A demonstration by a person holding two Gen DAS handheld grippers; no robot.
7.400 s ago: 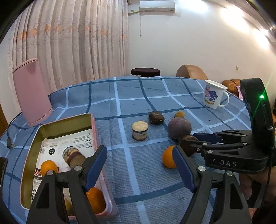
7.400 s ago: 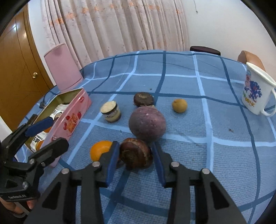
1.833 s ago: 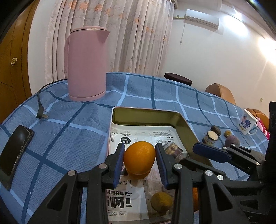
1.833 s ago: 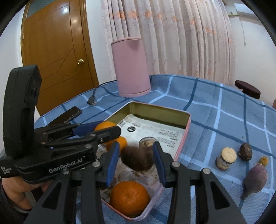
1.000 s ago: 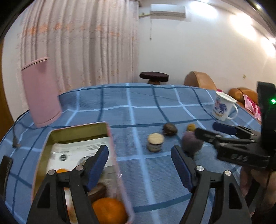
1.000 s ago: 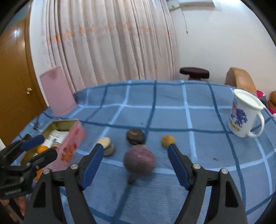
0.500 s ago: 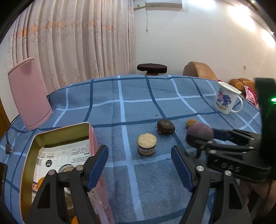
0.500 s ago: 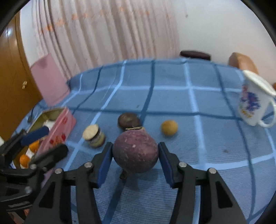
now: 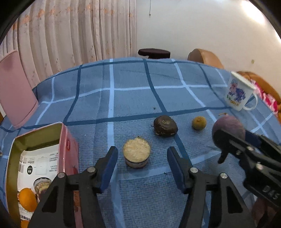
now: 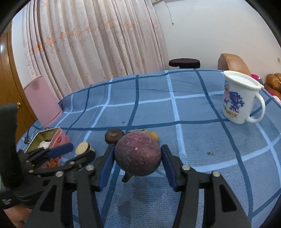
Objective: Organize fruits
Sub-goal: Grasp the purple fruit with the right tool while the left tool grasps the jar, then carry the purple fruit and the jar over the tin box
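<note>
In the left wrist view, the left gripper (image 9: 140, 164) hung empty with fingers spread around the cut brown fruit half (image 9: 136, 152) on the checked blue counter (image 9: 133, 98), beside the pink metal tin (image 9: 67, 150) at its left edge. In the right wrist view, the right gripper (image 10: 137, 162) pinched the round purple fruit (image 10: 138, 154) just above the counter; being smooth and round, it could probably slip out and roll.

Bright, even indoor light — a glare patch blooms on the white wall (image 9: 252, 10) at upper right. Fisheye bending curves the blue checked bench (image 9: 158, 98) and darkens the corners; the round purple fruit (image 10: 137, 155) casts a soft shadow beneath — its outline blurs in the left wrist view.
</note>
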